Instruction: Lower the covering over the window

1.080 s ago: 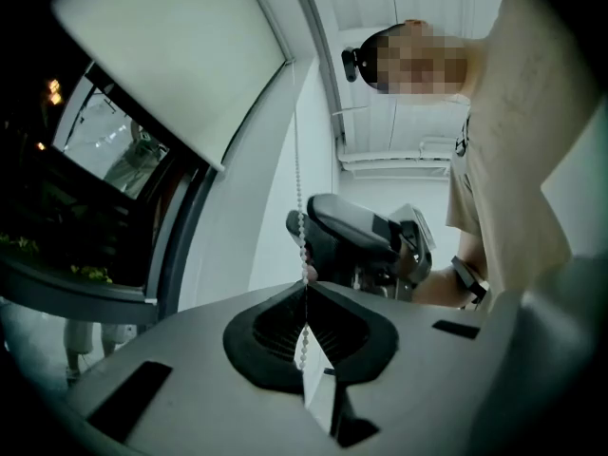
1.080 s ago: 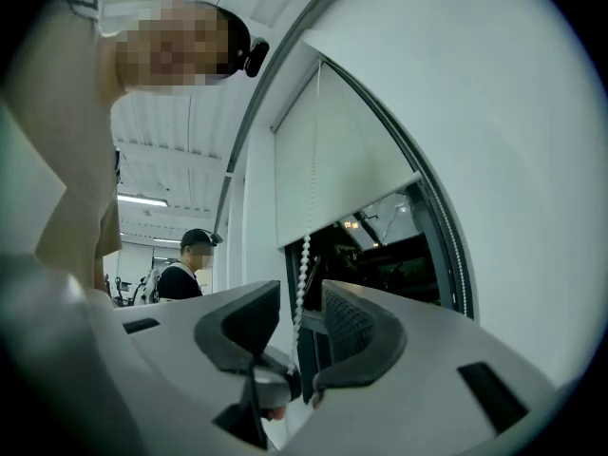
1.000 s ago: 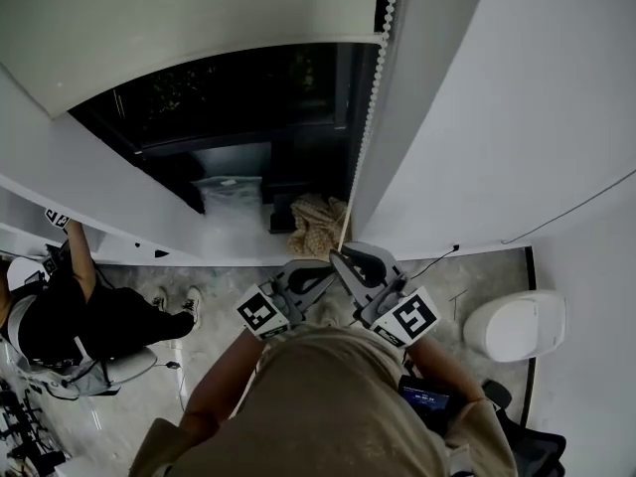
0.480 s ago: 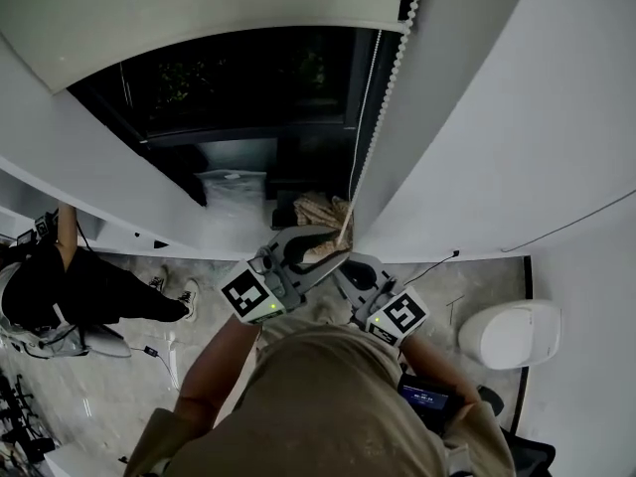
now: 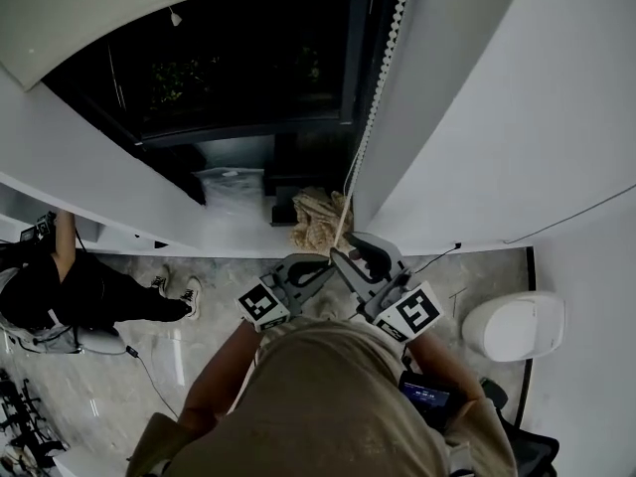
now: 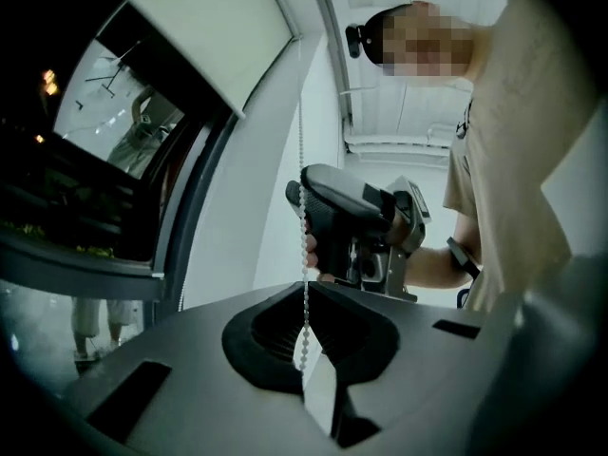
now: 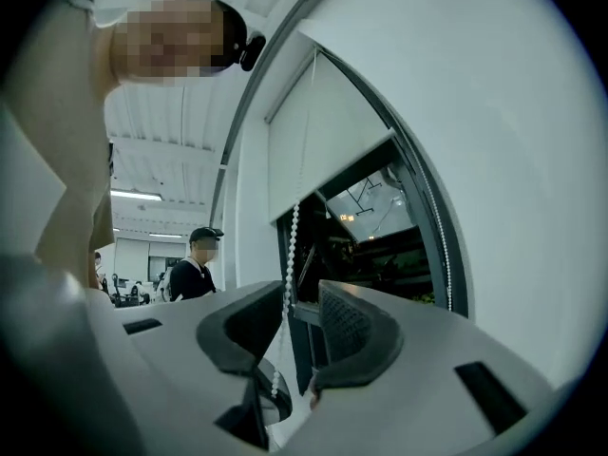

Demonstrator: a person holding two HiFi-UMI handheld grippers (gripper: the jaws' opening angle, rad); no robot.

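A white roller blind (image 5: 169, 13) hangs rolled high over the dark window (image 5: 248, 78). Its white bead chain (image 5: 383, 78) runs down the window's right side to both grippers. In the left gripper view the chain (image 6: 302, 207) passes between the jaws of my left gripper (image 6: 306, 293), which are closing and pinch it. My right gripper (image 7: 299, 302) is opening; the chain (image 7: 290, 245) hangs loose between its spread pads. In the head view my left gripper (image 5: 316, 266) sits just left of my right gripper (image 5: 353, 256), below the sill.
A beige bag (image 5: 316, 219) and a clear plastic bag (image 5: 231, 189) lie on the sill. White wall (image 5: 517, 117) fills the right. A white round object (image 5: 512, 324) sits on the floor at right. A person (image 5: 70, 296) sits at far left.
My left gripper was raised and open half a second ago; it has come down and closed on the chain. The right gripper has let go and risen. The blind's lower edge shows higher.
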